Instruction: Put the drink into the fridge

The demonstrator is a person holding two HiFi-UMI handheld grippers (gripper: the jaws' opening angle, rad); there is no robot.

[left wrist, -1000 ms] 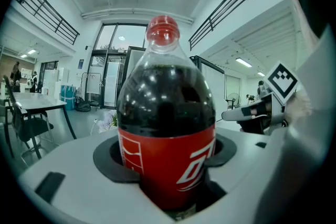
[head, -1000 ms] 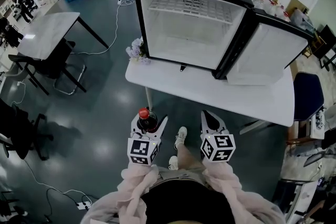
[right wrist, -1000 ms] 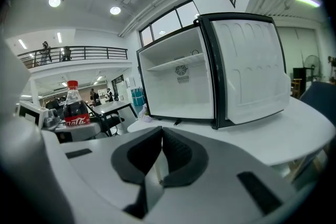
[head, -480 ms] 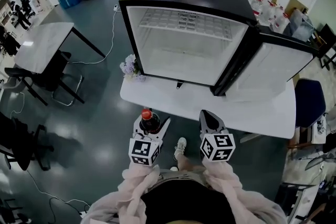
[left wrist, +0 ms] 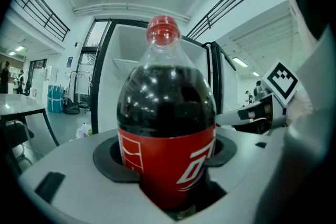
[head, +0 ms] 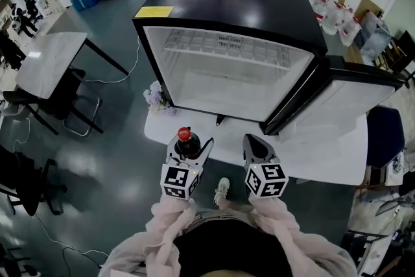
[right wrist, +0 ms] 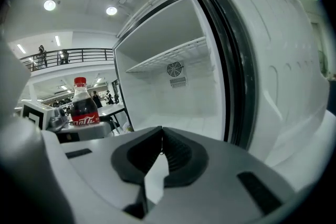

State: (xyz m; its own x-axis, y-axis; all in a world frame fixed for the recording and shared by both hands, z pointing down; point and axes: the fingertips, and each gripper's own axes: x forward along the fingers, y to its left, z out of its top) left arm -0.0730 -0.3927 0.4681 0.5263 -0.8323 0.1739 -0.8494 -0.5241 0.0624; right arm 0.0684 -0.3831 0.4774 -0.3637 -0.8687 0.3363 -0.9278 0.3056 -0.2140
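A cola bottle (head: 185, 146) with a red cap and red label stands upright between the pads of my left gripper (head: 189, 148), which is shut on it. It fills the left gripper view, bottle (left wrist: 167, 128) in front of the fridge opening. The black mini fridge (head: 227, 74) stands on a white table (head: 318, 156) with its door (head: 334, 104) swung open to the right; a wire shelf (head: 217, 45) sits high inside, the white interior bare. My right gripper (head: 252, 141) hovers beside the left, shut with nothing in it, jaws touching (right wrist: 160, 132). Both are over the table's front edge.
A small bunch of flowers (head: 155, 98) lies on the table left of the fridge. A grey table (head: 48, 55) and dark chairs stand far left, a blue chair (head: 382, 126) at right, water jugs (head: 331, 13) behind. A cable runs across the floor.
Both grippers and the bottle have moved forward, from over the floor to the table's front edge. The fridge looms nearer and larger. The grip on the bottle is unchanged.
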